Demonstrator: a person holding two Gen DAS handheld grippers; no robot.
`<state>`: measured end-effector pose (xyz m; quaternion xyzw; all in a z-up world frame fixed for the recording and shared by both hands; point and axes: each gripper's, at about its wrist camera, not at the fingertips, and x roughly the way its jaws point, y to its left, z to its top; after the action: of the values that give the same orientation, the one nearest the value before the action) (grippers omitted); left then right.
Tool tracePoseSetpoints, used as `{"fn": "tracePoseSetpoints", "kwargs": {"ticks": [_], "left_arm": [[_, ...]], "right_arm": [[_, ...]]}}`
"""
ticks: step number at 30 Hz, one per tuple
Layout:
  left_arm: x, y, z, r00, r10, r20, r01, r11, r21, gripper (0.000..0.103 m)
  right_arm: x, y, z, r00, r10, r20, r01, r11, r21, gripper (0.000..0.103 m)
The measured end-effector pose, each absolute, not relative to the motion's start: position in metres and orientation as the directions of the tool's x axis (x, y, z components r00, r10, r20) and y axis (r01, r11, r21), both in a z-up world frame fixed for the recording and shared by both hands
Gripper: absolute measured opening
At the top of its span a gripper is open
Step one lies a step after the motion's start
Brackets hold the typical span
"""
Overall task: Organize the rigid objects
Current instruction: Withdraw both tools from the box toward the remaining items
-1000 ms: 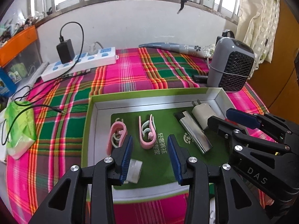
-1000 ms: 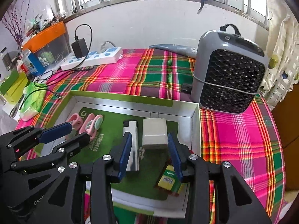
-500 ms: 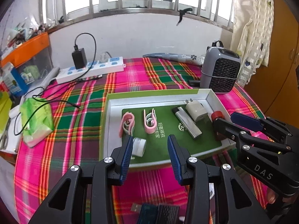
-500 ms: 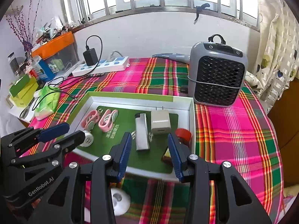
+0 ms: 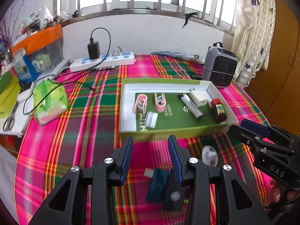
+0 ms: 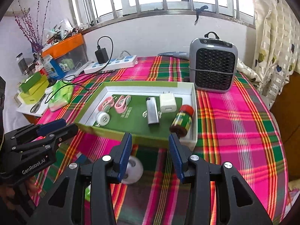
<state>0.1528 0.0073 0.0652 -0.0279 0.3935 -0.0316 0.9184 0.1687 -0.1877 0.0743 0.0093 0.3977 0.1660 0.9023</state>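
Both tools empty, box (image 6: 194, 101) holding lighter (image 6: 152, 112), charger (image 6: 167, 103), perhaps clips (image 6: 122, 101).

Grey heater (image 6: 213, 65), power strip (image 5: 103, 61), tissue pack (image 5: 50, 101), scissors (image 5: 9, 121)

My right gripper (image 5: 249, 129) carries white lettering "DAS" along its body, seen from my left wrist. My left gripper (image 6: 58, 126) reads "GenRobot.AI", seen from my right wrist. The green box floor (image 6: 135, 120) has white printed characters, too blurred to read. The small bottle (image 6: 182, 119) wears a yellow-green label, unreadable.
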Motion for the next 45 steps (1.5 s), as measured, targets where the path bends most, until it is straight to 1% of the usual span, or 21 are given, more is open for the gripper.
{"fn": "tracePoseSetpoints", "kwargs": {"ticks": [2,5,14,21,25,29,38,45], "left_arm": [[0.147,0.012,0.063,0.686,-0.076,-0.724,0.027,0.997,-0.079,0.038],[0.136,0.018,0.061,0.687,-0.086,-0.722,0.019,0.995,-0.100,0.038],[0.112,0.031,0.046,0.662,-0.102,-0.743,0.011,0.992,-0.126,0.038],[0.102,0.039,0.042,0.660,-0.130,-0.740,0.015,0.987,-0.160,0.038],[0.098,0.043,0.040,0.659,-0.137,-0.739,0.018,0.986,-0.166,0.038],[0.095,0.046,0.038,0.655,-0.145,-0.741,0.024,0.985,-0.171,0.038],[0.094,0.052,0.032,0.642,-0.160,-0.750,0.024,0.982,-0.189,0.038],[0.095,0.053,0.030,0.636,-0.167,-0.753,0.026,0.980,-0.195,0.038]], "right_arm": [[0.162,-0.186,0.073,0.623,0.320,-0.713,-0.309,0.939,0.152,0.043],[0.152,-0.182,0.071,0.612,0.344,-0.712,-0.329,0.930,0.167,0.047],[0.126,-0.166,0.060,0.551,0.448,-0.704,-0.429,0.876,0.222,0.048],[0.112,-0.147,0.052,0.490,0.516,-0.702,-0.539,0.813,0.221,0.049],[0.109,-0.138,0.047,0.485,0.514,-0.708,-0.564,0.802,0.196,0.049],[0.110,-0.129,0.036,0.458,0.493,-0.740,-0.583,0.795,0.168,0.049],[0.110,-0.123,0.028,0.449,0.468,-0.761,-0.606,0.785,0.125,0.050],[0.110,-0.118,0.029,0.469,0.455,-0.757,-0.625,0.776,0.079,0.050]]}}
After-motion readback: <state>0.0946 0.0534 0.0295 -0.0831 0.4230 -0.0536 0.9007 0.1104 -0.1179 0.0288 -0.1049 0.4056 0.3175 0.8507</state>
